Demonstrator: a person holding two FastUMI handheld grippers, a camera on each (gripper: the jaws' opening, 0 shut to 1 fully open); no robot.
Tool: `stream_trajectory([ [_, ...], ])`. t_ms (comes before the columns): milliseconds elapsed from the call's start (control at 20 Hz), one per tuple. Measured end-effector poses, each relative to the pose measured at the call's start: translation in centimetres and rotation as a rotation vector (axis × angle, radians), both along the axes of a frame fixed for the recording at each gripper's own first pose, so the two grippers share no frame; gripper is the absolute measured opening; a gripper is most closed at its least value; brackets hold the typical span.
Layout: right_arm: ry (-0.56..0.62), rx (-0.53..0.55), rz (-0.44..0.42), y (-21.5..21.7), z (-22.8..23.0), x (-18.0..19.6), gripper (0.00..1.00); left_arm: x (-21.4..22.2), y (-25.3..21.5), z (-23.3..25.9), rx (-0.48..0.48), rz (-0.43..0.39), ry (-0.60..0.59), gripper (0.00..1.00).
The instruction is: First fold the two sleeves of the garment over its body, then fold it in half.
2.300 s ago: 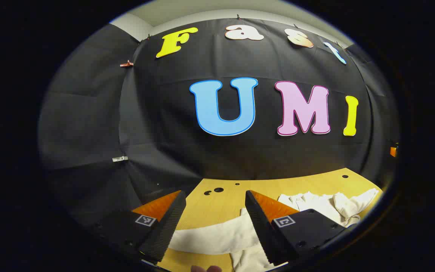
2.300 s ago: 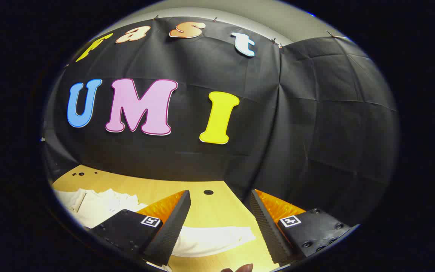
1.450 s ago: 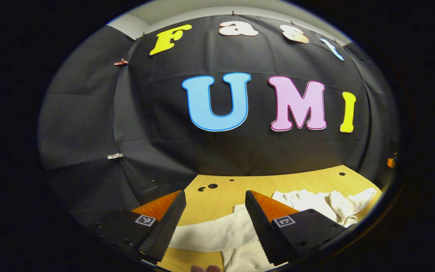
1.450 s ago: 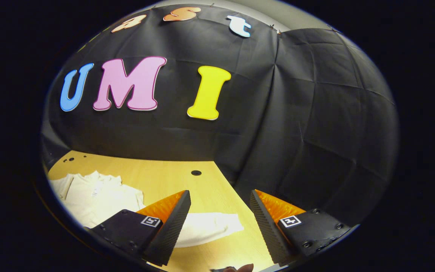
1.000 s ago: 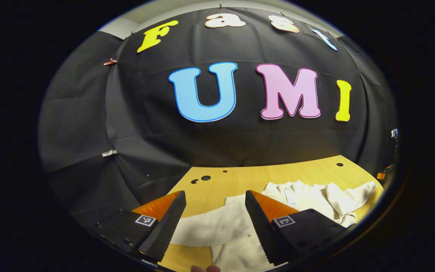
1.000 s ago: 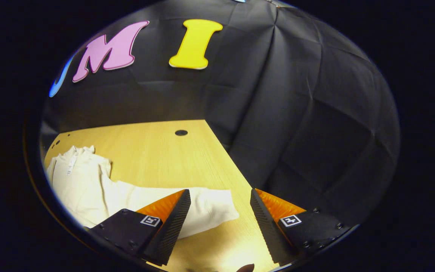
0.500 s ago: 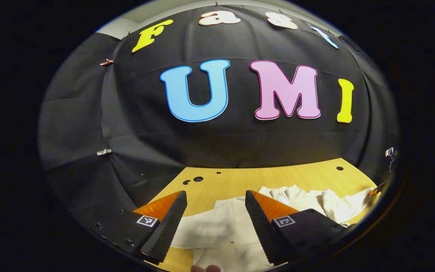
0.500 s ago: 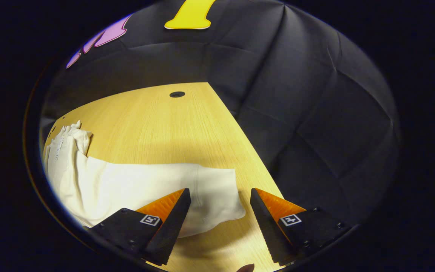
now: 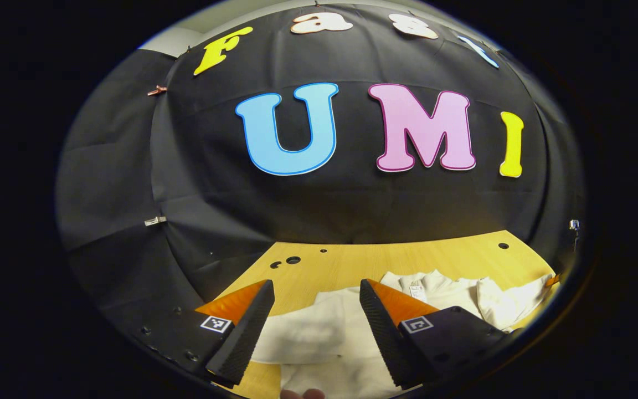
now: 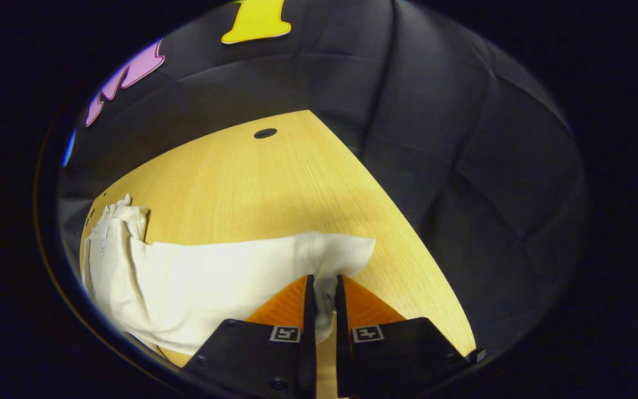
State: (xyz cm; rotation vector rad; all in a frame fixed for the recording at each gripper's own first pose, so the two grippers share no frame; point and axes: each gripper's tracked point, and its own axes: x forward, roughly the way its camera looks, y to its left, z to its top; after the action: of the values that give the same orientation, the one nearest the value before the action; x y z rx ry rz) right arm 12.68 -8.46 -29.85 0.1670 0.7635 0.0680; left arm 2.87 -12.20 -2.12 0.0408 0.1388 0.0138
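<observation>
While the cream long-sleeved garment [image 10: 186, 282] lies spread on the wooden surface [image 10: 252, 183], the right gripper [image 10: 322, 285] has its fingers clenched on the cuff end of the right sleeve [image 10: 319, 255], with cloth pinched in the narrow gap between them. From that cuff the sleeve's long axis runs away toward the garment's body and collar [image 10: 117, 213], so the fold, as I judge it, turns on carrying the cuff back along that same line until it lies over the body. The left gripper [image 9: 316, 291] hangs released, its fingers spread wide apart above the other sleeve [image 9: 302, 332], which lies crosswise between them just beside the body and seems, in the left gripper view, already partly doubled on itself. Beyond it, the collar [image 9: 424, 280] and some bunched cloth [image 9: 504, 299] lie farther from that sleeve, toward the black cloth wall [image 9: 324, 210]. The right hand is plainly the nearer one for this first sleeve fold; the left sleeve looks to be the step after, and the fold in half is not yet begun.
</observation>
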Motion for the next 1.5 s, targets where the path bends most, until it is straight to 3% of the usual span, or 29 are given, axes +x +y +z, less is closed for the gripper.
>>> stream_trajectory([
  [100, 0.005, 0.029, -0.040, -0.1, 0.1, 0.1, 0.08, 0.0, 0.3, -0.4, -0.006, -0.010, 0.007, 0.95],
  [350, -0.054, 0.003, -0.082, -0.1, 2.5, -1.4, 0.07, -0.2, 2.0, -0.6, -0.026, -0.045, 0.009, 0.95],
  [750, -0.145, -0.016, -0.147, 0.9, 6.9, -7.3, 0.07, -0.1, 5.4, -0.2, -0.050, -0.105, -0.017, 0.95],
  [1100, -0.234, 0.018, -0.117, 6.8, 10.9, -10.7, 0.07, -0.2, 8.2, -0.4, -0.062, -0.143, -0.032, 0.95],
  [1500, -0.363, 0.155, 0.026, 19.7, 18.6, -12.1, 0.07, -0.7, 12.8, -1.9, -0.081, -0.130, -0.023, 0.95],
])
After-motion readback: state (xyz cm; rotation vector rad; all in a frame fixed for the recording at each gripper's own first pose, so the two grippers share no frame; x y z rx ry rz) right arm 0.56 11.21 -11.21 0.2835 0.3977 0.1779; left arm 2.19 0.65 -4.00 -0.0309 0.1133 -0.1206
